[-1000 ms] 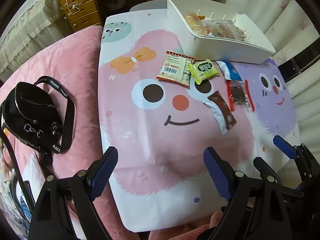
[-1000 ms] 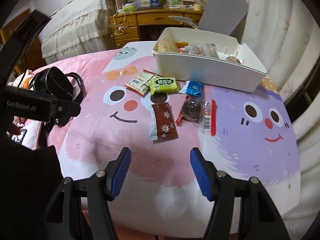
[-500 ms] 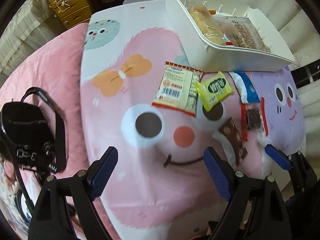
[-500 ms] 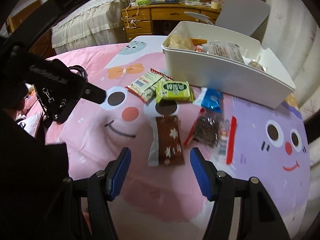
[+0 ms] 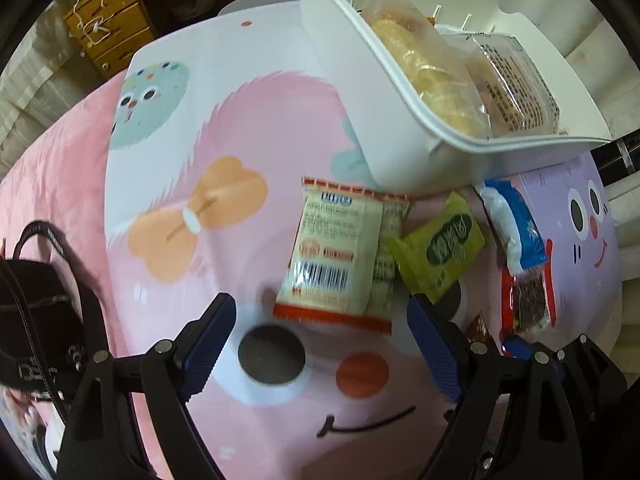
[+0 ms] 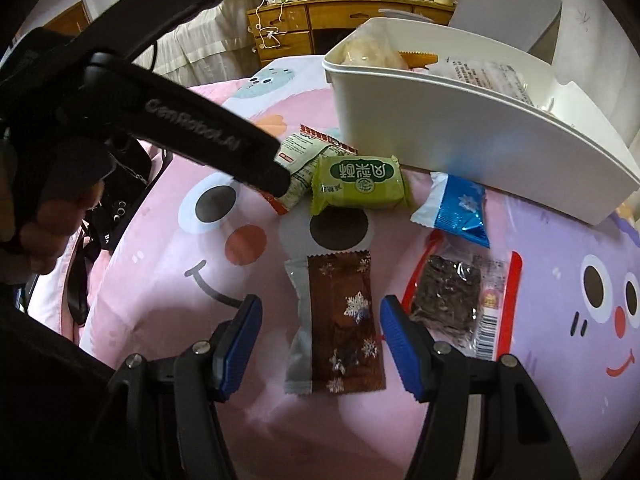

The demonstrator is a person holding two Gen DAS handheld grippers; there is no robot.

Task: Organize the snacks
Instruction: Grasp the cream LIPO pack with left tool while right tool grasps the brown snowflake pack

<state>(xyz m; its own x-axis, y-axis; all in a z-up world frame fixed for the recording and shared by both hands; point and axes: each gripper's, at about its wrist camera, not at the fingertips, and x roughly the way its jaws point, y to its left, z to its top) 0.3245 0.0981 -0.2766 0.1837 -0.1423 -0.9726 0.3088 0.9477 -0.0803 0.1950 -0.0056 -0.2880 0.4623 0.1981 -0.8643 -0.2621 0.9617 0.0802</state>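
Left claw [image 5: 322,338]: spread wide and empty — nothing is pinched between its blue pads.
Red-and-white packet [image 5: 340,256]: lies flat on the surface just ahead of the left claw, its near edge almost between the pads, not touched.
Green packet [image 5: 440,248]: ahead and to the right of the left claw, partly over the red-and-white packet.
Right claw [image 6: 320,344]: half spread, nothing squeezed.
Brown packet [image 6: 344,320]: seen right between the right claw's pads, with gaps on both sides — not gripped.
Seaweed packet [image 6: 460,296]: just right of the right claw's right pad.
Blue packet [image 6: 456,208]: further ahead, to the right.
White bin [image 6: 460,120]: beyond all the packets, some snacks already inside.
Black bag [image 5: 36,320]: far left of the left claw.
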